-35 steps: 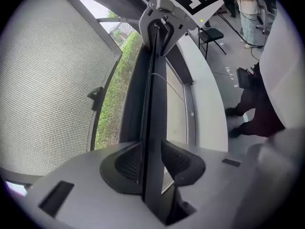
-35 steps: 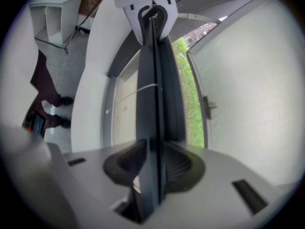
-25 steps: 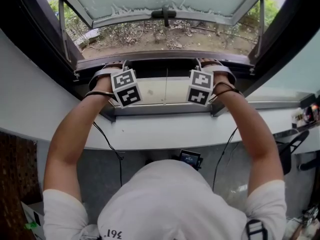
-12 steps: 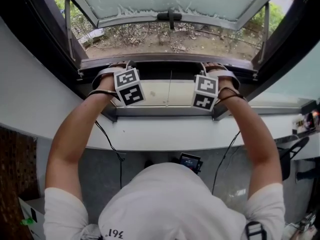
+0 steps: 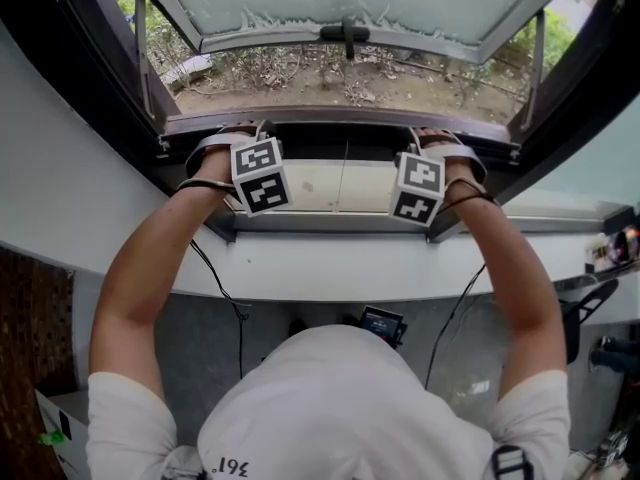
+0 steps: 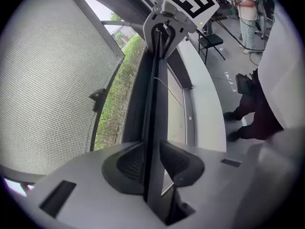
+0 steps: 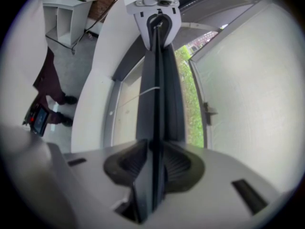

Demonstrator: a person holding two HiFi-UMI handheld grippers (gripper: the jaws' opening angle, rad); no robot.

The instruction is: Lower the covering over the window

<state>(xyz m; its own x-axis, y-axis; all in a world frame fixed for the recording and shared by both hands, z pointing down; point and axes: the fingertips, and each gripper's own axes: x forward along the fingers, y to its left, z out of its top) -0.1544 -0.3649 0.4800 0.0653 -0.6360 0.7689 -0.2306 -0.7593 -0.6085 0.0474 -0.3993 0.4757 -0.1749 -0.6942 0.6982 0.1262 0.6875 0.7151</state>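
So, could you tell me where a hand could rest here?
The white sill below the dark rail is bare, and the rail's middle is free. Its ends are crowded: left gripper, jaws just closing on it, and right gripper.

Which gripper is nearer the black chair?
Right. The right gripper grips the dark rail's end toward the black chair; the left gripper, its jaws just closing on that rail, holds the far end.

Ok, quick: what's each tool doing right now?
Left tool: closed on the dark rail; its jaws have just been closing on it.
Right tool: closed on the same rail.
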